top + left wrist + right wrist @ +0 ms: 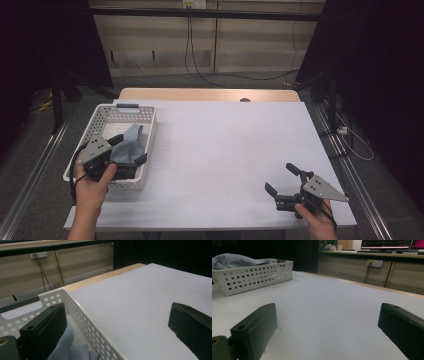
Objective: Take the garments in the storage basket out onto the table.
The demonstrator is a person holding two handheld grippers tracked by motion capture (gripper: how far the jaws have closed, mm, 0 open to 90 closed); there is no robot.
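A white perforated basket [102, 121] stands at the table's left side with a grey-blue cloth [127, 145] bunched in its near half. My left gripper [129, 150] hovers open over the basket's near right corner. In the left gripper view, one jaw is inside the basket above the cloth [65, 346], the other is out over the table, and the basket wall [87, 322] runs between them. My right gripper [281, 179] rests low and open at the table's near right, with nothing between its jaws. The right gripper view looks across the bare table to the basket [254, 276] and the cloth [234, 261].
The white table top [225, 145] stretches wide between the two grippers, with a wooden strip [210, 94] along its far edge. Metal rails [345, 165] flank the table. Cables [210, 75] lie on the floor behind it. Monitors [384, 243] stand on a far desk.
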